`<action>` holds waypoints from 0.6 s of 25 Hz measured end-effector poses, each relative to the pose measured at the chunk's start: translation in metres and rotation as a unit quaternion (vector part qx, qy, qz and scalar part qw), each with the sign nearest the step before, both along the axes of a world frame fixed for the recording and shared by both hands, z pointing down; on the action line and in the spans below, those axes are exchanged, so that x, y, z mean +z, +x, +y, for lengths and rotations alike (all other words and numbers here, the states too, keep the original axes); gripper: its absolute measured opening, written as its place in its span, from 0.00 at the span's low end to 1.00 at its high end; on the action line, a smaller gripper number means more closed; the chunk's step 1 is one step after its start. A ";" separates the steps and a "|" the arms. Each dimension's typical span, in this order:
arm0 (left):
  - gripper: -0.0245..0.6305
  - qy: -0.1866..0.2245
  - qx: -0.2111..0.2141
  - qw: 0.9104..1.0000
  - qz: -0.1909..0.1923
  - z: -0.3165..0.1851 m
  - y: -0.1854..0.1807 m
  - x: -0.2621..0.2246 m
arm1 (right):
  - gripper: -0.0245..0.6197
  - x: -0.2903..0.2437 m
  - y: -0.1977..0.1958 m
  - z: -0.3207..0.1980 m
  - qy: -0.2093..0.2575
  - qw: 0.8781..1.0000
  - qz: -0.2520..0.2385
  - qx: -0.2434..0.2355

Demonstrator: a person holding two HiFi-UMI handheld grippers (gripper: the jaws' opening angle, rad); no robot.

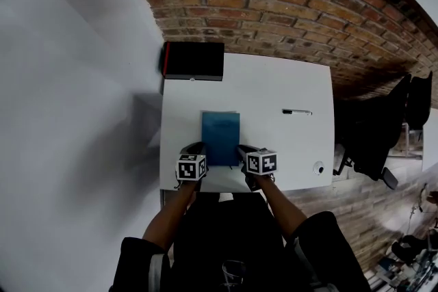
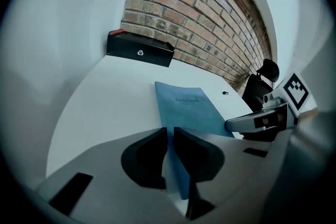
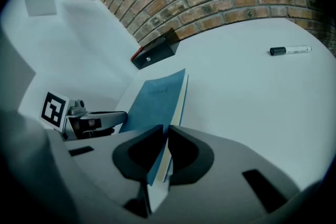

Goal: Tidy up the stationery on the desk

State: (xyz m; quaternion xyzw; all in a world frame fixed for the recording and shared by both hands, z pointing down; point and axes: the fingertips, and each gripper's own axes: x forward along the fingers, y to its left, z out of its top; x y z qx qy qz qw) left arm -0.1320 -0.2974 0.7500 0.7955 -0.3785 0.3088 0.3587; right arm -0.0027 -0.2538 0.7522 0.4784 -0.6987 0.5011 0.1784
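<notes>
One notebook (image 1: 220, 135) gripped at its near corners, mid-tabletop (image 1: 274, 82).
The left gripper (image 2: 169, 157) and the right gripper (image 3: 165, 153) each have jaws clenched on one near corner, and the marker cubes hide that edge from above. One pen (image 1: 297, 111) lies apart to the right. One black box (image 1: 194, 60) stands at the far-left corner.

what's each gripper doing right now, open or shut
Left gripper: closed on the near left edge of the blue notebook.
Right gripper: closed on the same notebook's near right edge.
</notes>
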 end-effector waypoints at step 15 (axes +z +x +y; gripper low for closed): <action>0.12 -0.003 -0.004 1.000 0.001 -0.001 -0.050 0.004 | 0.11 0.003 -0.050 0.000 -0.006 1.000 0.001 0.006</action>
